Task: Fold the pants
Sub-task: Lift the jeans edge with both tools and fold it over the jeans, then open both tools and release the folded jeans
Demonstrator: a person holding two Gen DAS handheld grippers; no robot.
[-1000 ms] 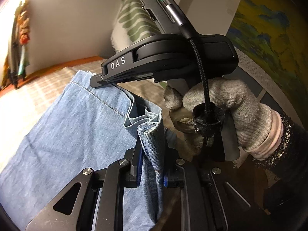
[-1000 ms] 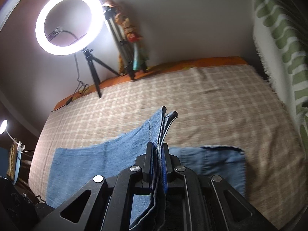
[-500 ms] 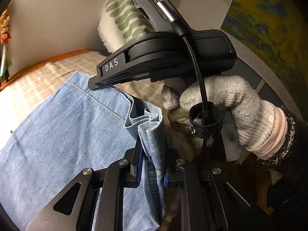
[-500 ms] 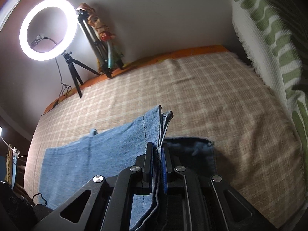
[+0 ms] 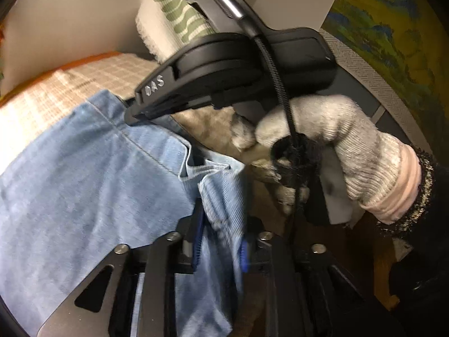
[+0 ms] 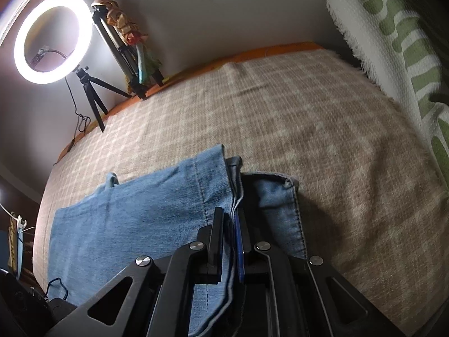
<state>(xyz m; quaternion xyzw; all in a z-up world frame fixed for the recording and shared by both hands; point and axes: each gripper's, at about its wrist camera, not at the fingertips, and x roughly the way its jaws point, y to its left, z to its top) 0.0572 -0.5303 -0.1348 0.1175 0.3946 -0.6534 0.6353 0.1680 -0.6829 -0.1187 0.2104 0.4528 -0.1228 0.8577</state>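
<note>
Light blue denim pants (image 6: 134,213) lie on a beige checked blanket (image 6: 308,129), partly folded over themselves. My right gripper (image 6: 230,241) is shut on the pants' hem edge, held low over the lower denim layer (image 6: 280,210). My left gripper (image 5: 221,238) is shut on a bunched fold of the pants (image 5: 84,196). In the left wrist view the right gripper's black body (image 5: 238,67) and a gloved hand (image 5: 336,140) sit just ahead of it, its tip on the hem.
A lit ring light on a tripod (image 6: 53,39) and a second tripod (image 6: 126,56) stand at the bed's far edge. A green-patterned white pillow (image 6: 407,42) lies along the right side. A wall painting (image 5: 393,28) is at the right.
Both grippers have carried the held hem across and lower toward the blanket. The upper layer now covers more of the lower denim. Both grips have held.
</note>
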